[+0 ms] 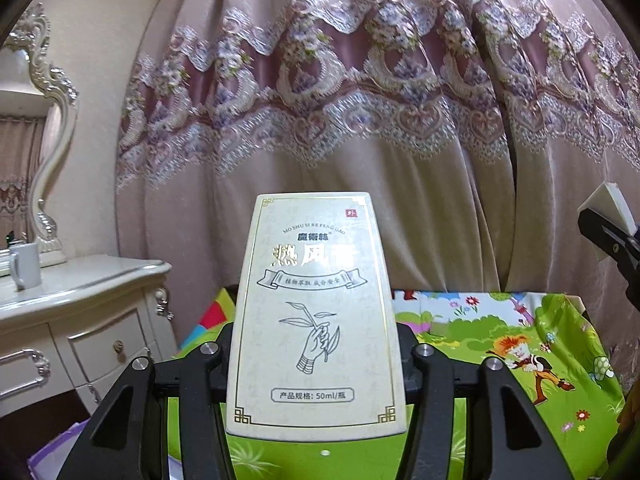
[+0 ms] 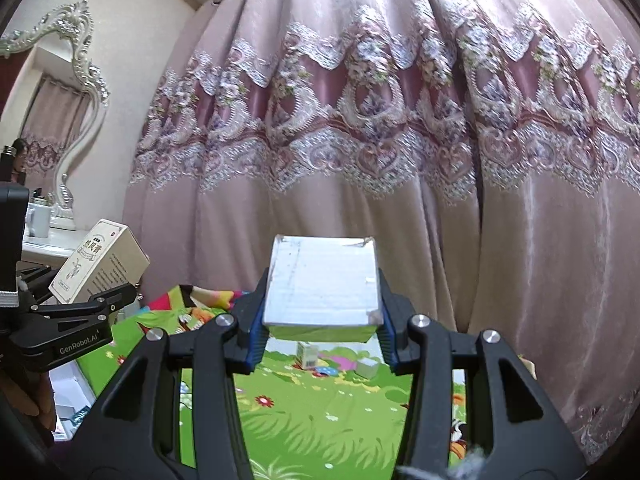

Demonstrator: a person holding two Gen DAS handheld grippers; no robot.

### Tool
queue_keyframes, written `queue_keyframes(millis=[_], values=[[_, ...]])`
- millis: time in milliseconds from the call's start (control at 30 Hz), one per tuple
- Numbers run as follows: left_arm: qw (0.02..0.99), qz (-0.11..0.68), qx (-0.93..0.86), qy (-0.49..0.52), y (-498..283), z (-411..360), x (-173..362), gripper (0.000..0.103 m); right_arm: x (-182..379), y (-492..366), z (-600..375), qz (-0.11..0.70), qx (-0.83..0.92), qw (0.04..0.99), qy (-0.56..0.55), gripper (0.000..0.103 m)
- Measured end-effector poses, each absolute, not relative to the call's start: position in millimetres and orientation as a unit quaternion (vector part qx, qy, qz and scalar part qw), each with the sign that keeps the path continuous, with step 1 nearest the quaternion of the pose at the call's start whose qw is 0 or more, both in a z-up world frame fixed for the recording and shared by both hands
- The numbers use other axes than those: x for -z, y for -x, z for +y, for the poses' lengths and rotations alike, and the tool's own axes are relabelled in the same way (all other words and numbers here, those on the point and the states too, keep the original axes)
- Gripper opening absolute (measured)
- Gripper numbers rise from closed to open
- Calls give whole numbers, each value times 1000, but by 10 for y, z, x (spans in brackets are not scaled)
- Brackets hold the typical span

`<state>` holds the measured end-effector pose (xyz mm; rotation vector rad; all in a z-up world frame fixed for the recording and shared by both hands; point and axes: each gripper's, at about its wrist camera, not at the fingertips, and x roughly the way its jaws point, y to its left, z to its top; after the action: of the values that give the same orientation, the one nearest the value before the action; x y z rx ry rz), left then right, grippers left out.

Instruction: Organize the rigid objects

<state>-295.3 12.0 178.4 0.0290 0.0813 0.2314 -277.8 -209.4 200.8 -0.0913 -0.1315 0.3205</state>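
A cream carton (image 1: 316,312) printed with Chinese text and a hand-and-leaf drawing is held upright, clamped in the left tool (image 1: 316,360), raised above a green cartoon-patterned tabletop (image 1: 500,344). A plain white box (image 2: 322,286) is gripped flat in the right tool (image 2: 320,320), its blue-padded fingers (image 2: 254,340) pressed against both sides, also lifted off the tabletop. In the right wrist view, the carton is seen at nine o'clock, and two small boxes (image 2: 308,354) rest on the tabletop below the white box. A pink embroidered curtain (image 1: 360,100) hangs behind; a white dresser (image 1: 80,320) bearing a mug (image 1: 25,265) stands at nine o'clock.
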Motion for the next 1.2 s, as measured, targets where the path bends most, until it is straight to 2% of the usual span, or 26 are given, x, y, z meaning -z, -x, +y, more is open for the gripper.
queue_keyframes(millis=[267,367,500,833,1200], values=[[986,18,-166,-21,3322,437,-1742,53,-2075,2936,-1707,-69,-227,970,57,49],[981,31,-193,-15,3509,660,-1638,53,-2052,2972,-1436,-57,-278,956,68,49],[971,72,-228,14,3729,1052,-1419,53,-1919,2989,-933,-7,-366,926,96,49],[928,179,-307,109,4195,1960,-774,53,-1122,3101,335,182,-515,811,212,49],[910,209,-337,122,4274,2245,-662,53,-696,3346,763,225,-571,743,267,49]])
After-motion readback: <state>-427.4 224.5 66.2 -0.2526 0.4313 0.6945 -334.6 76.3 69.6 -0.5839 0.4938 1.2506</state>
